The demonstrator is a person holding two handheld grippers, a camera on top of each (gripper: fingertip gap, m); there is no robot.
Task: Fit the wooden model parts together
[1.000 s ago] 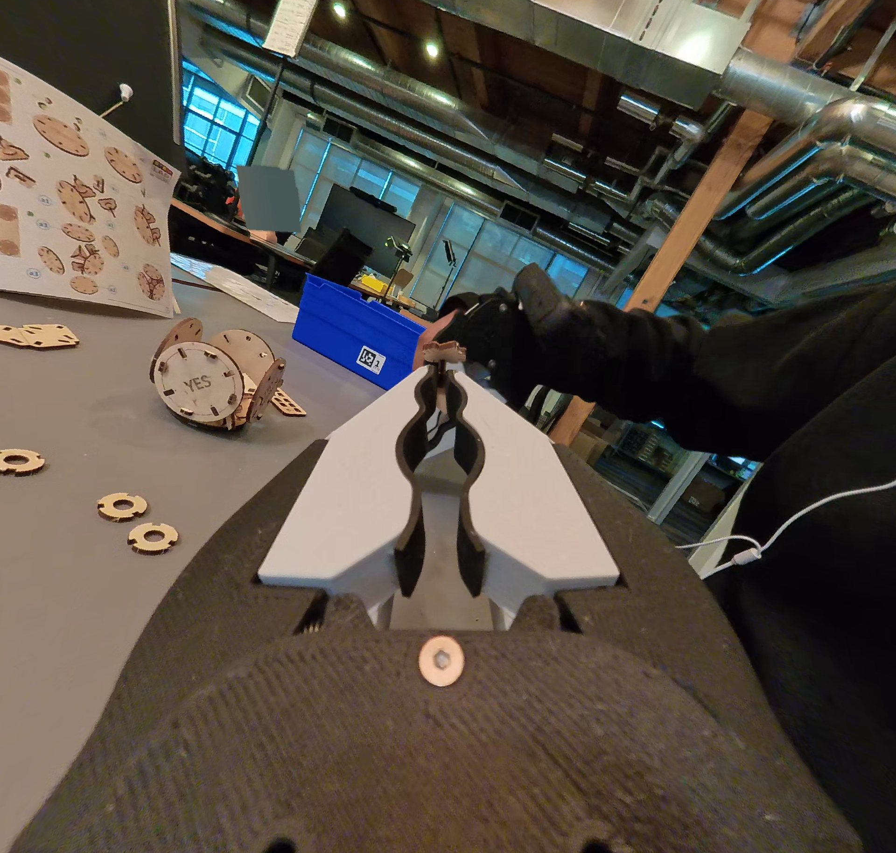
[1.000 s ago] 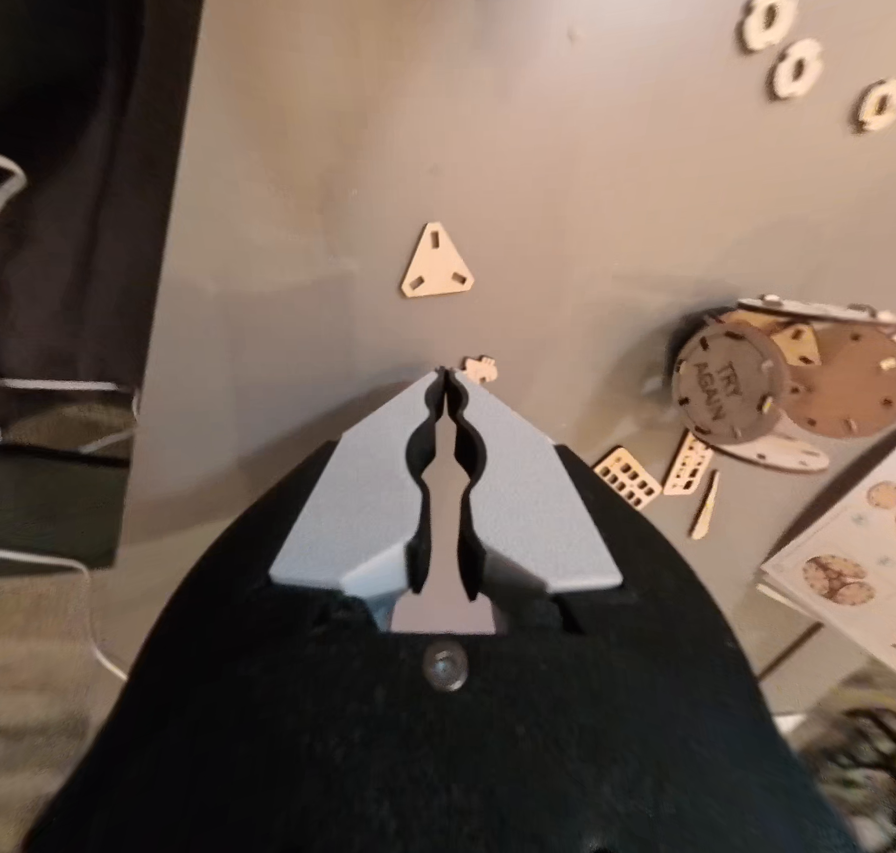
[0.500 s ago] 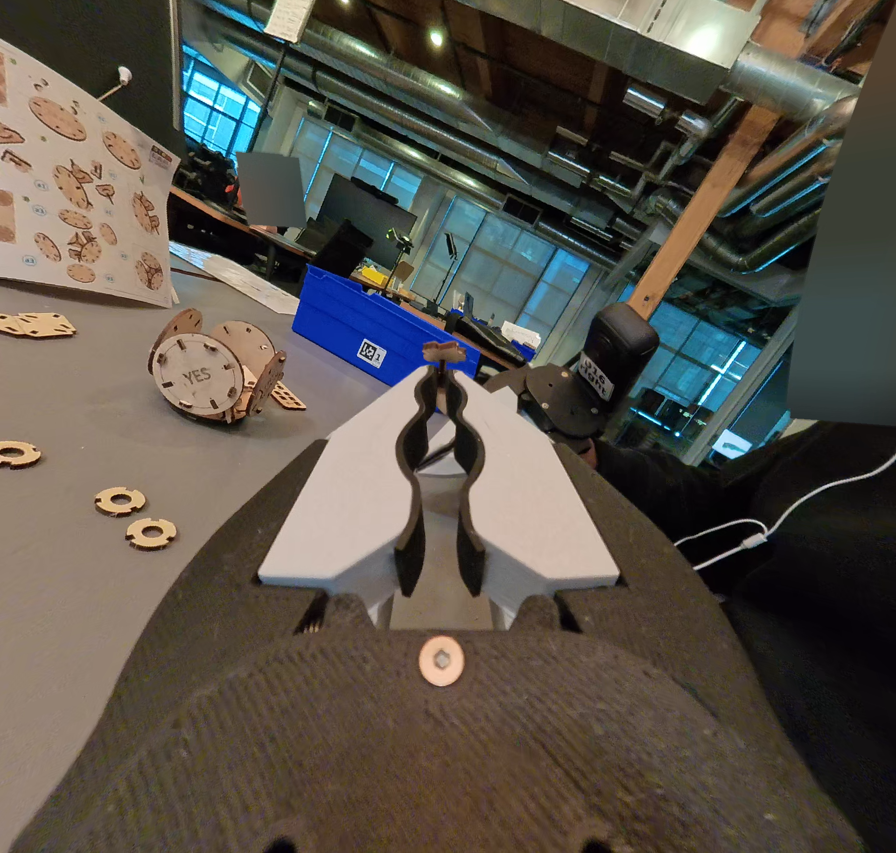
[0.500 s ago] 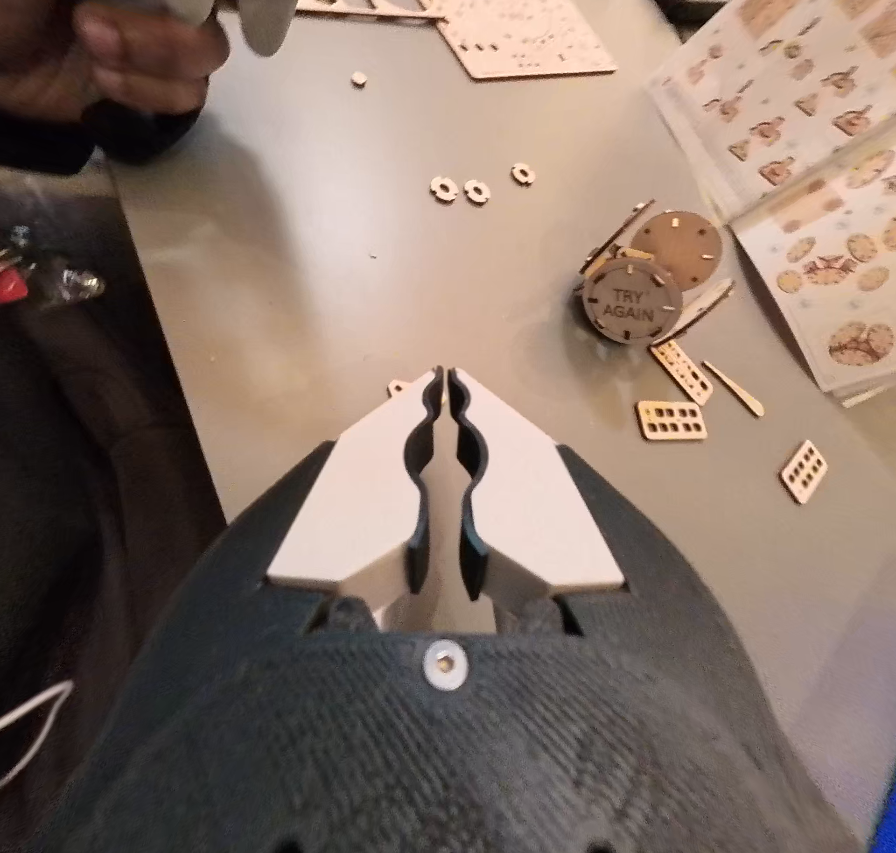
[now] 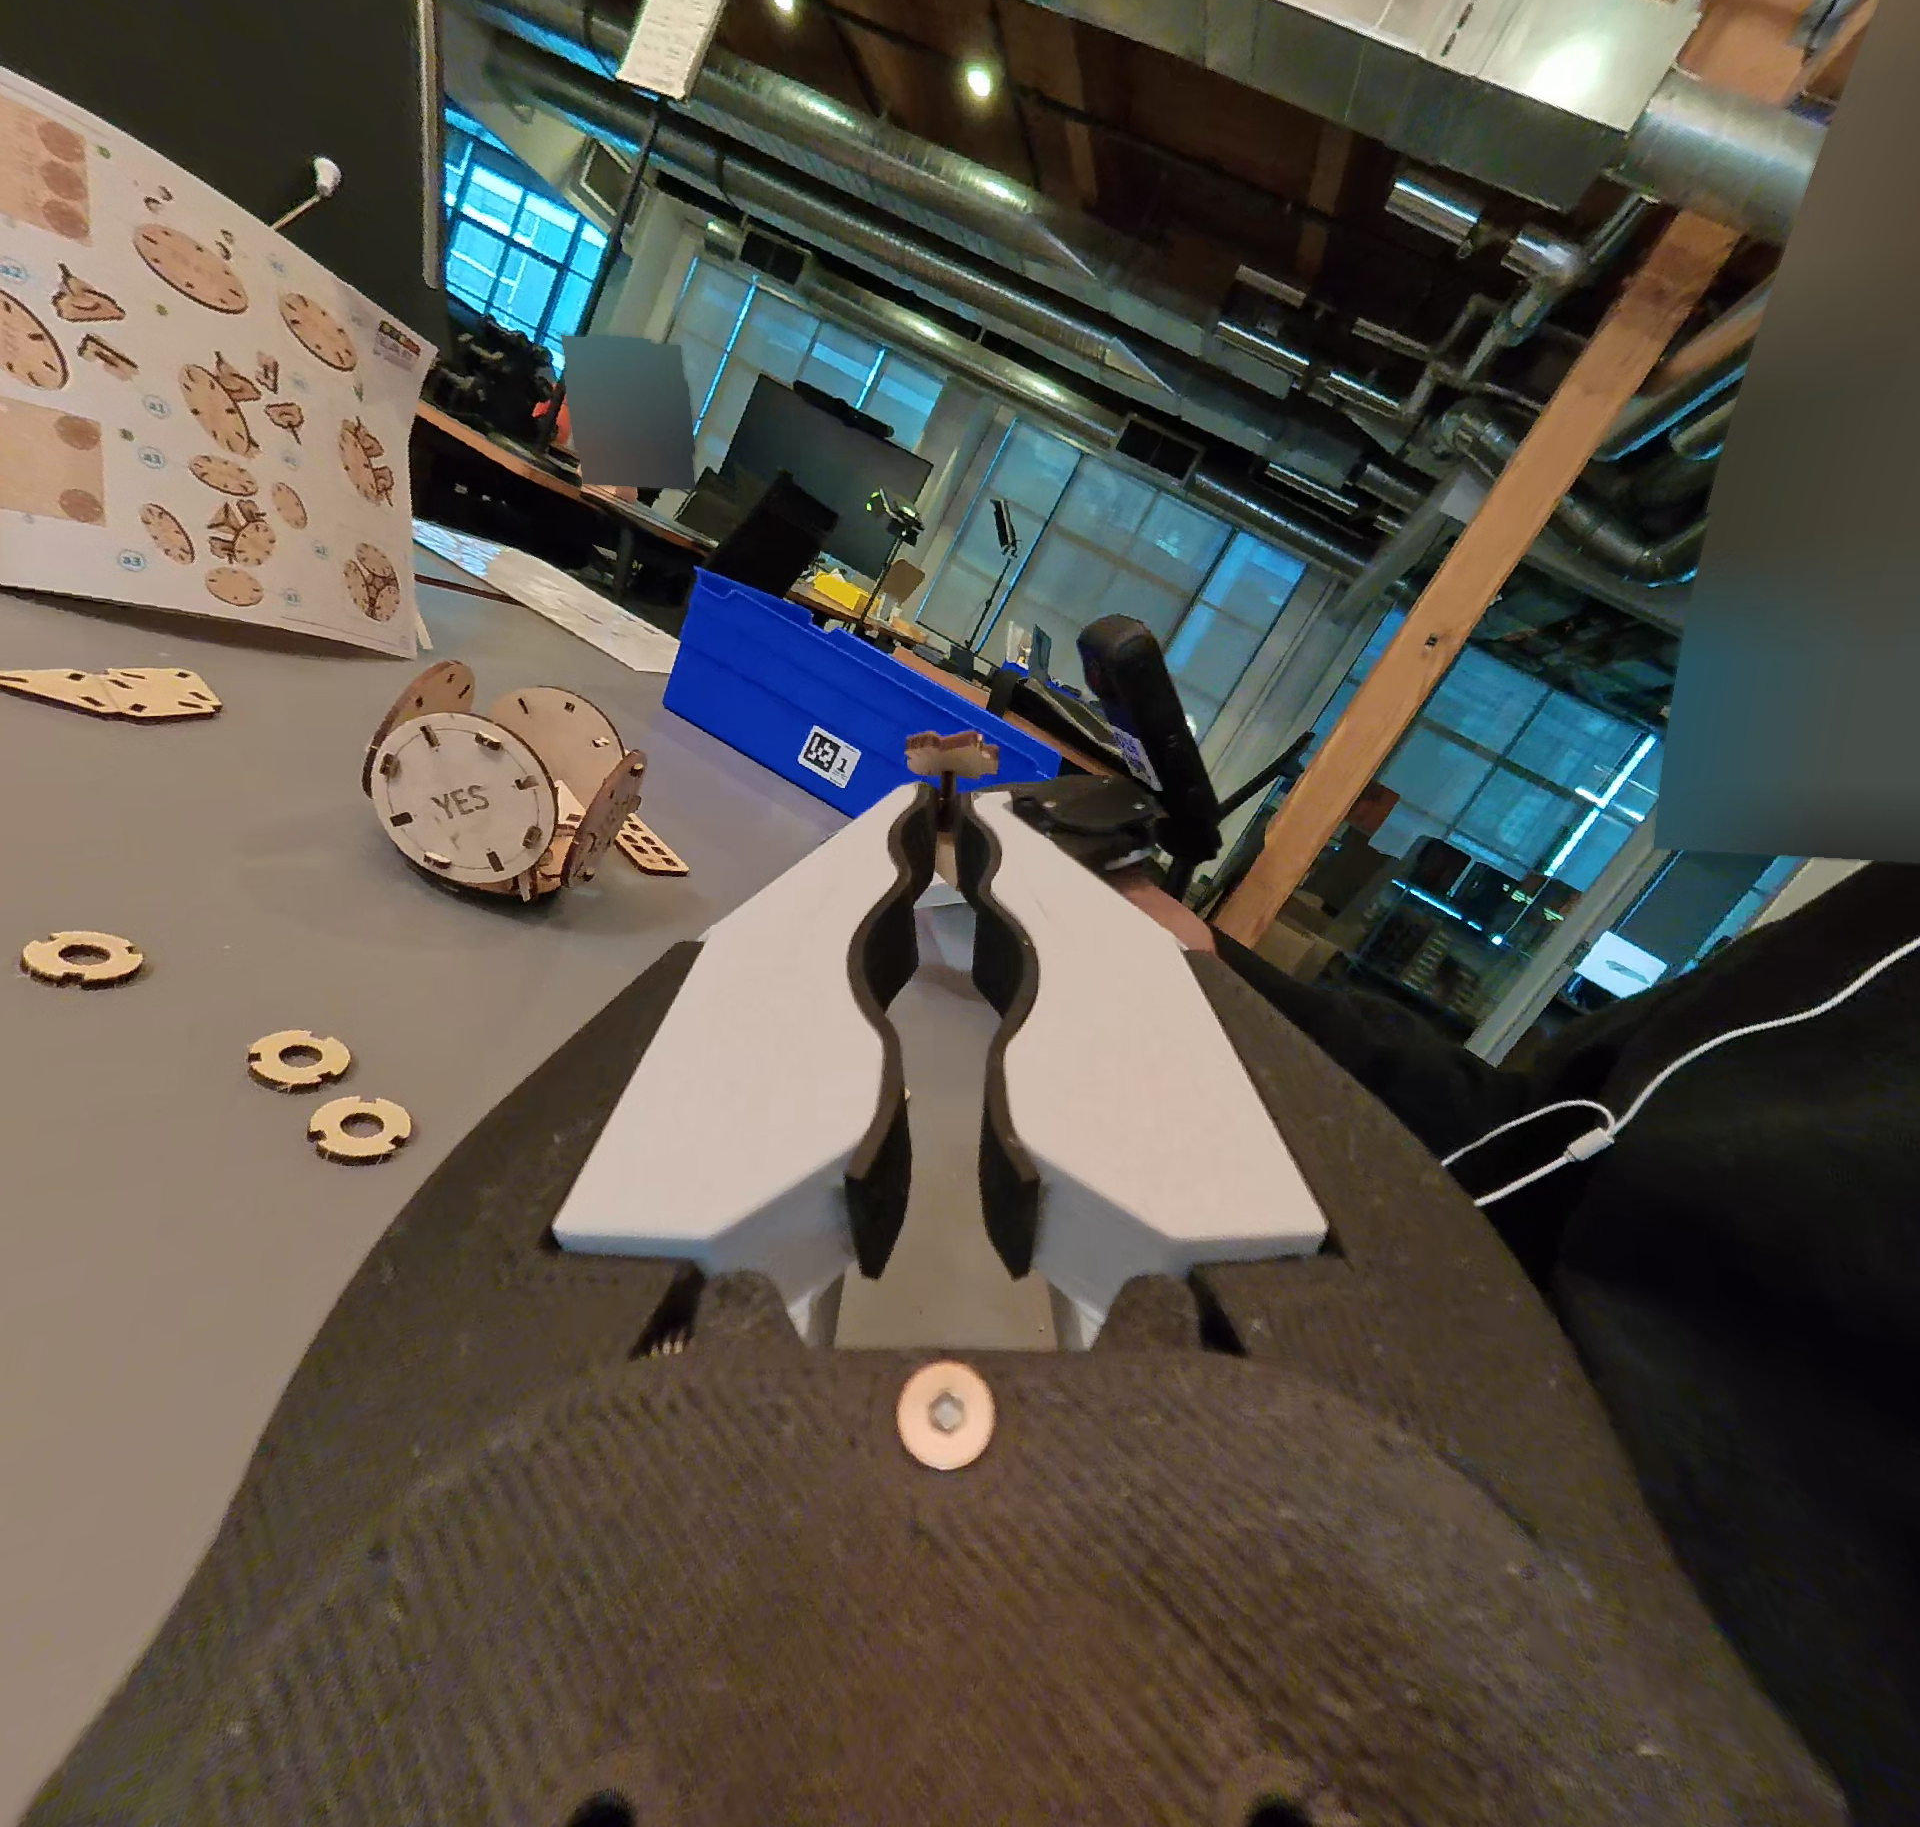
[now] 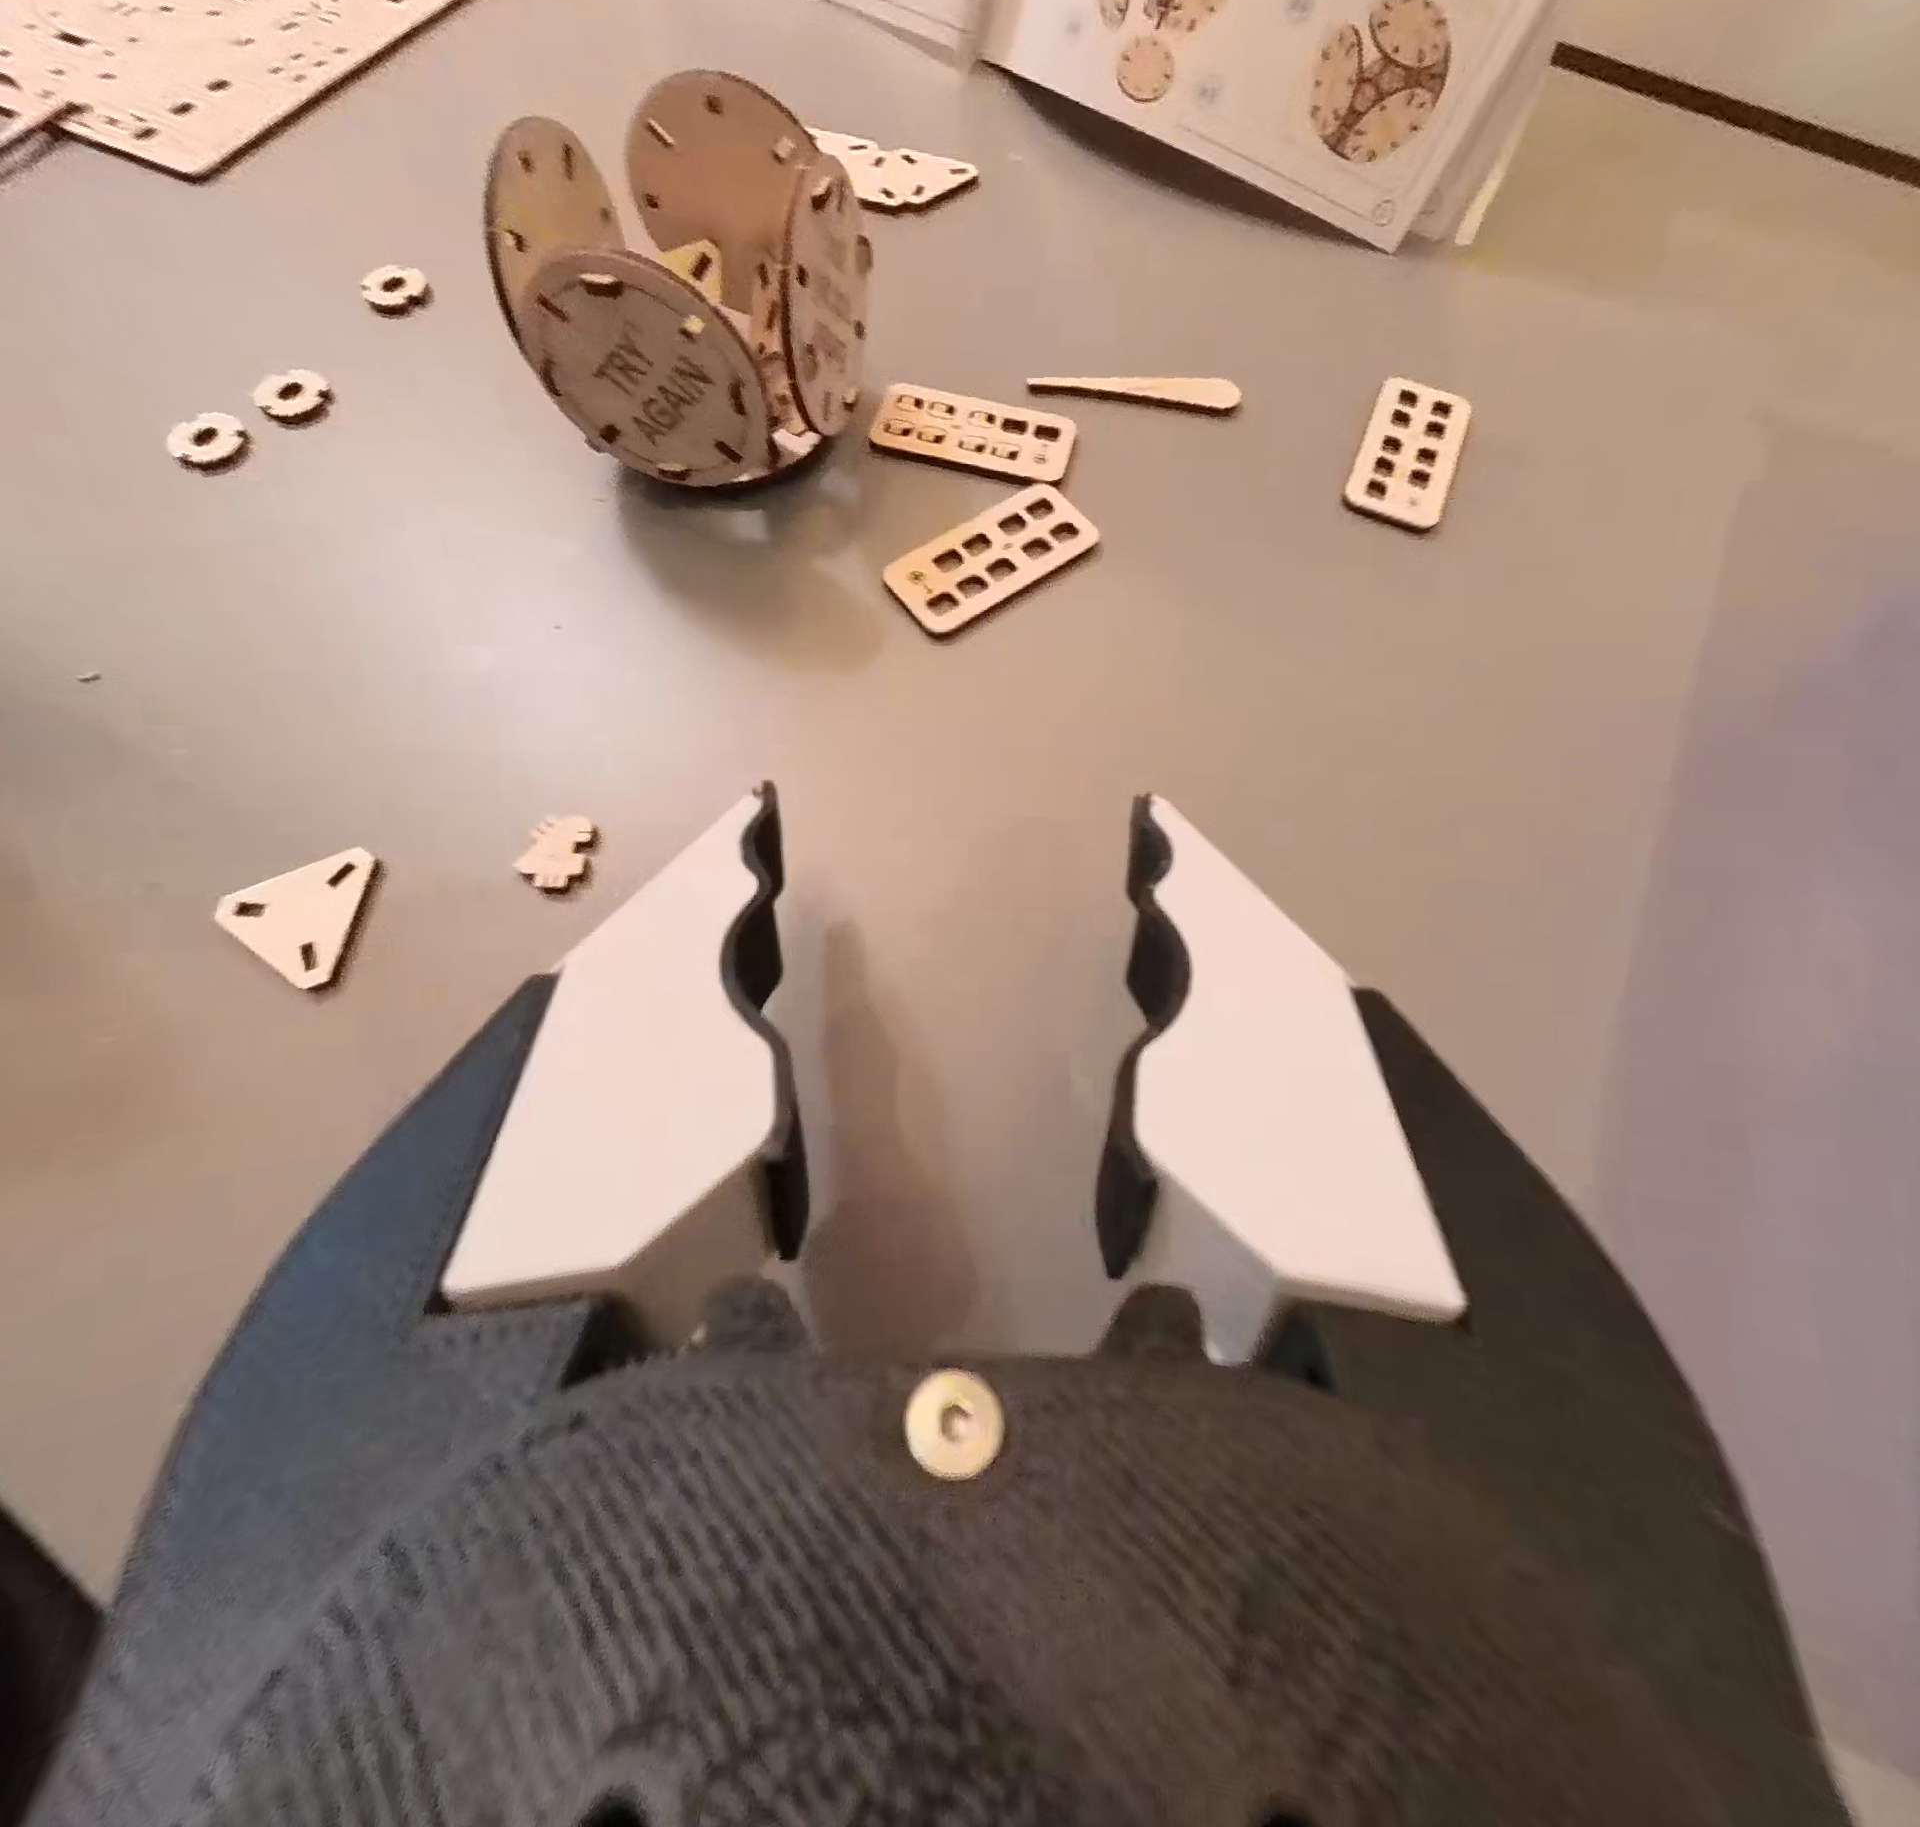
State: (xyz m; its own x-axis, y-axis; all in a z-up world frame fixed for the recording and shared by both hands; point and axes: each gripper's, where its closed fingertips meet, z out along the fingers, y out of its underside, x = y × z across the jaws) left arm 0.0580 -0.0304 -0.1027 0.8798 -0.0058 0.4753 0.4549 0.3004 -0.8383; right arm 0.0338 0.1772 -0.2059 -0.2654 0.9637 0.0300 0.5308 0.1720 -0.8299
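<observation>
The right gripper (image 6: pixel 951 801) has sprung apart over bare grey table (image 6: pixel 1351 738); three slotted plywood plates (image 6: pixel 992 556) lie upper centre. The left gripper (image 5: pixel 943 790) pinches a small wooden piece (image 5: pixel 951 751).

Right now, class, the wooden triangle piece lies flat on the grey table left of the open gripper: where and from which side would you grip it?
The wooden triangle piece lies flat on the table, so no face stands up to pinch. Probably best to come from above with the open right gripper and close across two opposite edges near a corner, where it is narrowest, clear of the small toothed piece beside it.
</observation>
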